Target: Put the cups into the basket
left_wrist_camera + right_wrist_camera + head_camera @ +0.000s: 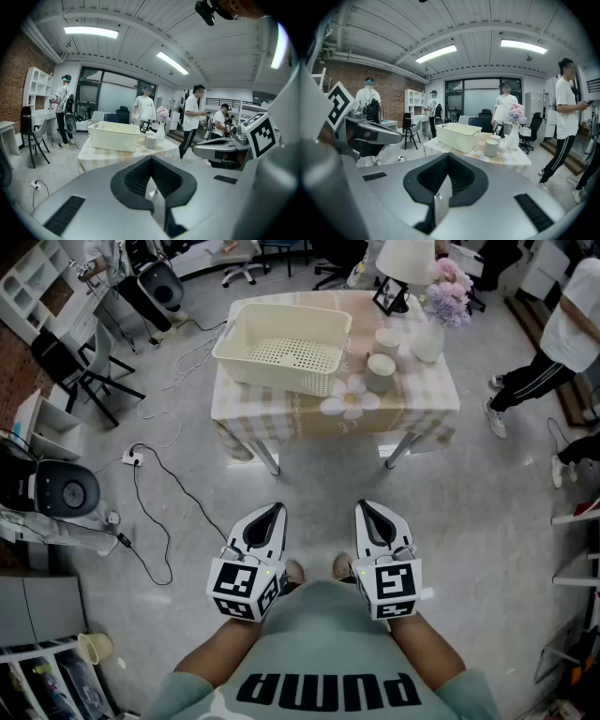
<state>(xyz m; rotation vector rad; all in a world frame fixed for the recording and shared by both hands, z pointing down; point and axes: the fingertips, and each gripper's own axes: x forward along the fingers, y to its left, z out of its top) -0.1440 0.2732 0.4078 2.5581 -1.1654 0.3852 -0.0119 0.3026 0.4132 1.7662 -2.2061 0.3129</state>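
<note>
A cream perforated basket (281, 348) stands on the left part of a small table (412, 413) well ahead of me. Two pale cups (381, 371) (387, 338) stand to its right, one behind the other. Both grippers hang low near my body, far short of the table. My left gripper (274, 510) has its jaws together with nothing between them, and so does my right gripper (367, 506). The left gripper view shows the basket (114, 136) and a cup (150, 139) beyond the shut jaws. In the right gripper view the basket (461, 135) and a cup (491, 147) stand ahead.
A vase (428, 341) of flowers, a lamp (405, 261) and a picture frame (389, 296) share the table's back right. Cables (141, 470) and a black device (66, 491) lie on the floor at left. A person (562, 343) walks at the right; chairs stand behind.
</note>
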